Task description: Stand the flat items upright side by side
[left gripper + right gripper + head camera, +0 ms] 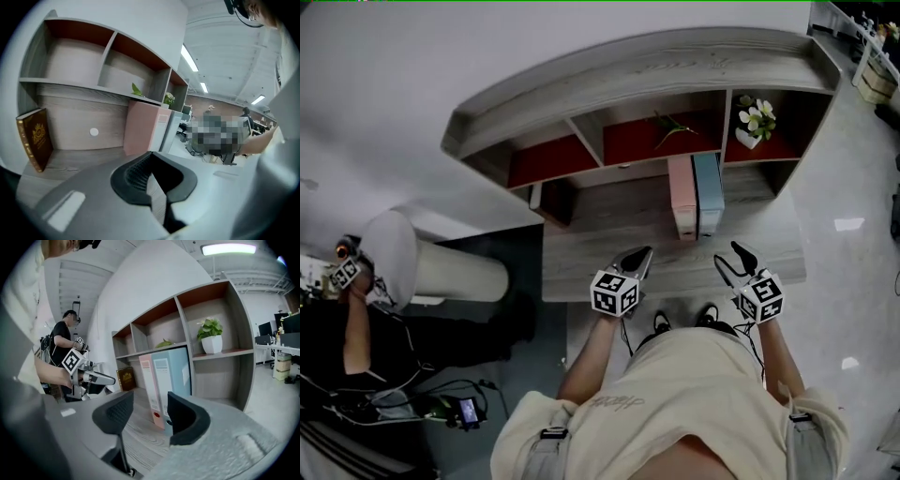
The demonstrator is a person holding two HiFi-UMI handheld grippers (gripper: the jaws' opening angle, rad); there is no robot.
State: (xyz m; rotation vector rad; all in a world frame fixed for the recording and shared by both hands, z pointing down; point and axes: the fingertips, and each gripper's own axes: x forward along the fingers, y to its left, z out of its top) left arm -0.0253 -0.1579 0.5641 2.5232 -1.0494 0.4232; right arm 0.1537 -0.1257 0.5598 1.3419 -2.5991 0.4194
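At the back of the desk (600, 234), right of its middle, 2 binders stand upright, side by side and touching: a pink binder (682, 199) on the left and a blue binder (709, 192) on the right, under the shelf unit (637, 75). A brown book (36, 138) stands slightly tilted in the back left corner. The left gripper (642, 253) hangs over the front edge, its jaws pressed together on nothing. The right gripper (739, 251), near the front right corner, has its jaws spread, with nothing between them.
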